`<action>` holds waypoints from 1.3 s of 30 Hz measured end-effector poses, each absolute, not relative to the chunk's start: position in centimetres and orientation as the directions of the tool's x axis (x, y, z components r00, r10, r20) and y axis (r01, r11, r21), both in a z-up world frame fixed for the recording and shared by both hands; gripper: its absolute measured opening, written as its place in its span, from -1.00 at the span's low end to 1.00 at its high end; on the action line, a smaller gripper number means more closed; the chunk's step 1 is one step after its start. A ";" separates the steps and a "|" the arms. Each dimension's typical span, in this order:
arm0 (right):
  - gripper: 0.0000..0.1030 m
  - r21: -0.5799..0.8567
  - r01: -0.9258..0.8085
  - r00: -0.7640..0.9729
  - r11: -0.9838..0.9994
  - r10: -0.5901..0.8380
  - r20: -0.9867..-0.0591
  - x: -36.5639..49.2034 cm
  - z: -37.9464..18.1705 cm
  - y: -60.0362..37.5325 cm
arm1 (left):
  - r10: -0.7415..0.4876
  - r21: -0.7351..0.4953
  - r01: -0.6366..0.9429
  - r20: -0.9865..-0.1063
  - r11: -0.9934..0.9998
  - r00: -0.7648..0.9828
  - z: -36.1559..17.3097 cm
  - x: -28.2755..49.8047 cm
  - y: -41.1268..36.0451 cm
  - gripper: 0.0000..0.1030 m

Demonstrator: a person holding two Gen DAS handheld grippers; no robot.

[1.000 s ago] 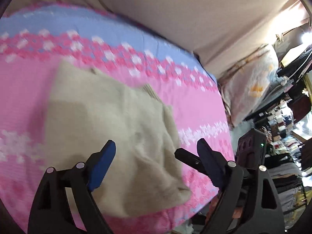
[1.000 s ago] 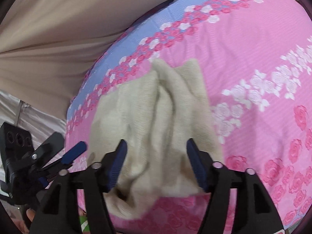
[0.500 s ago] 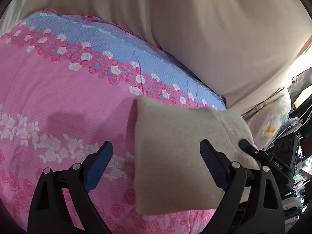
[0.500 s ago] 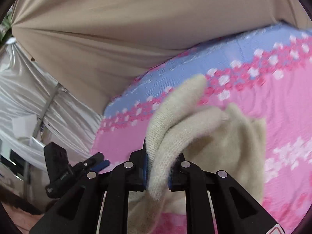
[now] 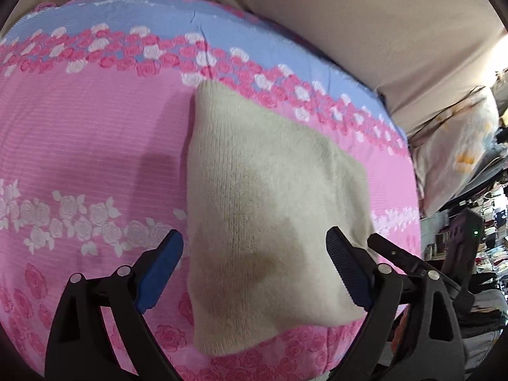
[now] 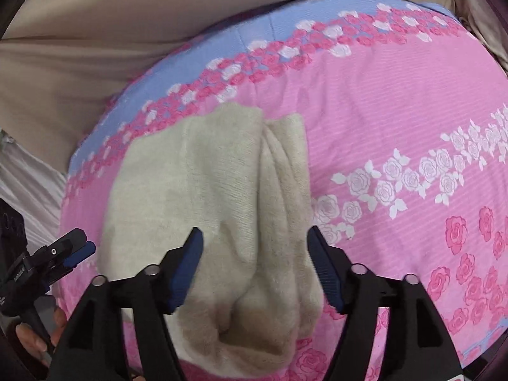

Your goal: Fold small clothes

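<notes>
Garment: folded beige knit garment lies flat on the pink rose-print bedsheet, near its front edge.
Left gripper: spread wide above the garment, holding nothing.
Right gripper: spread wide, empty.
Surroundings: beige curtain at 12 o'clock; floral pillow at 3 o'clock.

A bed fills most of both views, covered by a pink bedspread printed with bands of white and deep-pink roses and a blue strip along its far edge. Behind it hangs a plain beige curtain, creased in soft folds. At the right of the left wrist view a pale floral pillow leans beside the bed, with cluttered shelves beyond and bright light at the upper right edge.
</notes>
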State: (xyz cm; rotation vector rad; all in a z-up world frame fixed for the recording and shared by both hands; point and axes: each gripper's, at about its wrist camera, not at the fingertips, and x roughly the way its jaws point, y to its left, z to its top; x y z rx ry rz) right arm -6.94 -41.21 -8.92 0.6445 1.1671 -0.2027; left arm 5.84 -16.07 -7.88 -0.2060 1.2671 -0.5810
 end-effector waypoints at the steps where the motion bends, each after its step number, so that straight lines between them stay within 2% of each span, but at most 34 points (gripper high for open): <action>1: 0.51 0.372 0.479 0.377 0.795 0.197 -0.905 -7.0 -10.1 -41.7 | -0.499 -0.442 0.286 -0.850 0.850 0.169 -8.6 6.1 -16.3 0.73; 3: 0.45 0.456 0.518 0.368 0.724 0.292 -0.883 -7.2 -12.5 -41.8 | -0.496 -0.458 0.257 -0.861 0.851 0.110 -10.6 6.6 -16.9 0.70; 4: 0.20 0.507 0.532 0.399 0.679 0.327 -0.857 -7.5 -13.0 -42.0 | -0.523 -0.499 0.229 -0.850 0.836 0.057 -11.8 6.9 -16.9 0.47; 5: 0.09 0.533 0.538 0.421 0.653 0.339 -0.841 -7.7 -12.9 -42.1 | -0.542 -0.527 0.201 -0.840 0.826 0.023 -12.7 7.2 -16.8 0.34; 6: -0.18 0.540 0.531 0.432 0.653 0.339 -0.835 -7.7 -12.3 -42.1 | -0.552 -0.539 0.186 -0.834 0.821 0.022 -12.8 7.5 -16.6 0.07; 7: -0.31 0.549 0.521 0.447 0.653 0.340 -0.828 -7.8 -11.5 -42.0 | -0.581 -0.569 0.184 -0.814 0.802 0.015 -12.2 7.9 -16.1 -0.17; 10: -0.42 0.616 0.451 0.525 0.646 0.366 -0.768 -8.4 -7.6 -41.6 | -0.632 -0.616 0.186 -0.774 0.766 0.038 -9.0 8.6 -14.1 -0.30; 12: -0.42 0.630 0.417 0.545 0.655 0.375 -0.750 -9.0 -6.3 -41.0 | -0.645 -0.624 0.201 -0.762 0.755 0.057 -7.1 8.5 -12.6 -0.29; 14: -0.21 0.600 0.423 0.496 0.679 0.380 -0.781 -9.3 -8.0 -40.3 | -0.616 -0.598 0.191 -0.786 0.779 0.051 -7.2 8.5 -11.6 -0.11; 15: -0.20 0.539 0.446 0.445 0.715 0.346 -0.826 -9.2 -9.3 -40.0 | -0.577 -0.560 0.198 -0.816 0.804 0.035 -8.3 8.3 -11.6 0.00; 16: -0.15 0.420 0.497 0.351 0.759 0.267 -0.897 -9.3 -10.8 -39.6 | -0.530 -0.514 0.211 -0.848 0.832 0.026 -9.3 8.2 -11.9 0.00; 17: -0.15 0.366 0.529 0.311 0.766 0.226 -0.923 -9.6 -11.2 -39.5 | -0.466 -0.451 0.219 -0.885 0.865 0.021 -10.3 7.9 -12.0 0.00; 20: -0.15 0.432 0.481 0.430 0.763 0.224 -0.875 -9.9 -7.8 -39.1 | -0.490 -0.465 0.223 -0.869 0.857 0.068 -9.5 6.9 -11.3 0.05; 21: -0.06 0.423 0.447 0.452 0.788 0.208 -0.867 -9.4 -6.4 -38.6 | -0.477 -0.443 0.245 -0.874 0.862 0.098 -8.8 6.5 -11.3 0.14; 22: 0.13 0.425 0.423 0.455 0.801 0.217 -0.863 -8.9 -5.9 -38.2 | -0.466 -0.424 0.265 -0.876 0.866 0.122 -8.2 6.3 -11.4 0.20; 26: 0.17 0.483 0.366 0.411 0.795 0.328 -0.851 -6.0 -7.7 -36.6 | -0.457 -0.382 0.331 -0.869 0.863 0.188 -6.4 5.7 -11.9 0.35; 27: -0.06 0.484 0.359 0.411 0.798 0.331 -0.849 -5.6 -8.3 -36.3 | -0.456 -0.372 0.348 -0.866 0.861 0.203 -6.0 5.5 -12.0 0.37; 28: -0.87 0.453 0.358 0.399 0.816 0.305 -0.865 -5.0 -9.0 -36.1 | -0.454 -0.364 0.358 -0.865 0.860 0.212 -5.7 5.6 -12.0 0.38; 29: -0.84 0.443 0.368 0.397 0.818 0.292 -0.870 -4.3 -9.1 -36.0 | -0.449 -0.354 0.366 -0.866 0.860 0.218 -5.5 5.7 -12.2 0.38; 31: -0.85 0.485 0.344 0.499 0.804 0.281 -0.820 -5.0 -6.3 -36.7 | -0.445 -0.341 0.384 -0.867 0.858 0.223 -5.2 5.7 -12.2 0.38; 33: -0.86 0.435 0.319 0.542 0.842 0.215 -0.812 -5.6 -3.7 -37.3 | -0.444 -0.327 0.406 -0.864 0.853 0.237 -4.7 5.3 -12.0 0.48; 34: -0.86 0.420 0.321 0.536 0.849 0.203 -0.819 -5.6 -3.9 -37.8 | -0.442 -0.324 0.411 -0.865 0.852 0.236 -5.0 5.2 -12.3 0.56; 37: -0.80 0.379 0.367 0.401 0.850 0.224 -0.888 -5.0 -8.5 -39.1 | -0.423 -0.311 0.420 -0.883 0.853 0.204 -6.1 5.1 -12.7 0.57; 38: -0.77 0.402 0.387 0.395 0.830 0.244 -0.886 -5.2 -9.1 -39.2 | -0.410 -0.302 0.419 -0.891 0.856 0.196 -6.3 5.0 -12.8 0.57; 39: -0.62 0.441 0.395 0.419 0.806 0.268 -0.867 -5.5 -8.7 -39.2 | -0.401 -0.293 0.423 -0.895 0.857 0.193 -6.3 4.9 -12.9 0.57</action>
